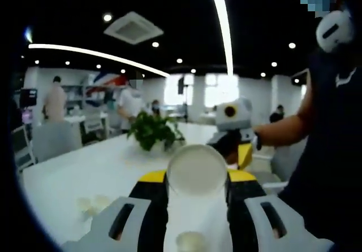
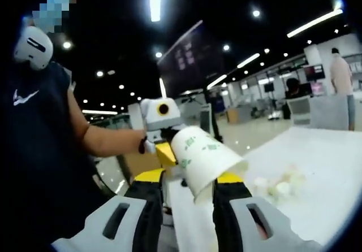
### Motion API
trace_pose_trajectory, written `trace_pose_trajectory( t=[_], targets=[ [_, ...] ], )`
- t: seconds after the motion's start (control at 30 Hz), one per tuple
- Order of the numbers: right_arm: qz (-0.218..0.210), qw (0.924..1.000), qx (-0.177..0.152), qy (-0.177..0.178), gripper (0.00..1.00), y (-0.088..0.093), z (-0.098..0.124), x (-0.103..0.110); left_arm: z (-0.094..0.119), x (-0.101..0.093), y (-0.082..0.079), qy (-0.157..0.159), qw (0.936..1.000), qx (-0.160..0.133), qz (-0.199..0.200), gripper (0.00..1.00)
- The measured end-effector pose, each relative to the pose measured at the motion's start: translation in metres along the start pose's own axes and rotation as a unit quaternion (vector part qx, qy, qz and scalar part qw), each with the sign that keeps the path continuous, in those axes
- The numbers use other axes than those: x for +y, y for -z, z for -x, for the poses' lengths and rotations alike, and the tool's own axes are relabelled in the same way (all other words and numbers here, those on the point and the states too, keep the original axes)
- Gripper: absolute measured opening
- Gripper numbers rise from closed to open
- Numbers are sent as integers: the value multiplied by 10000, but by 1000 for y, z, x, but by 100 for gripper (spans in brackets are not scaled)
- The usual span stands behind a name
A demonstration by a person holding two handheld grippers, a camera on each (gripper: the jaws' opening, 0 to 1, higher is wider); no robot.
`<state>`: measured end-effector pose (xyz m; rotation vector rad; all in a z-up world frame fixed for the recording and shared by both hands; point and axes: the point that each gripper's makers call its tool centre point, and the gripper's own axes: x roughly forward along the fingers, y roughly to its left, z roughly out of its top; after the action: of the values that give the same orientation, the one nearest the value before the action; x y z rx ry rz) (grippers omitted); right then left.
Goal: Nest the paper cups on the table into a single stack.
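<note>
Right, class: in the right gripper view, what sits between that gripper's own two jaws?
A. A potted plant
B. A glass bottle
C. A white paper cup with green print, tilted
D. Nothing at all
C: the right gripper has its jaws closed on a white paper cup with green marks, tilted with its open mouth facing down and right.

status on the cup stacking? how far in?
Done: no finished stack visible. In hand: the left gripper clamps a paper cup, bottom toward the camera; the right gripper clamps a green-printed cup, tilted. Left: nest these two, then the loose cups on the table at.
</note>
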<state>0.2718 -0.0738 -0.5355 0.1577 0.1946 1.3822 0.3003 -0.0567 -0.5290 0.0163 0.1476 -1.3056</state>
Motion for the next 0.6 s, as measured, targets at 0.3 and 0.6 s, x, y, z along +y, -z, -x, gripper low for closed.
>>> trace_pose_trajectory(
  t=[0.3, 0.6],
  targets=[
    [73, 9999, -45, -95, 16, -3, 4, 3, 0, -8, 2, 192, 9998, 31, 2, 38],
    [4, 9997, -86, -230, 7, -8, 4, 9, 2, -10, 1, 252, 9997, -30, -34, 38]
  ],
)
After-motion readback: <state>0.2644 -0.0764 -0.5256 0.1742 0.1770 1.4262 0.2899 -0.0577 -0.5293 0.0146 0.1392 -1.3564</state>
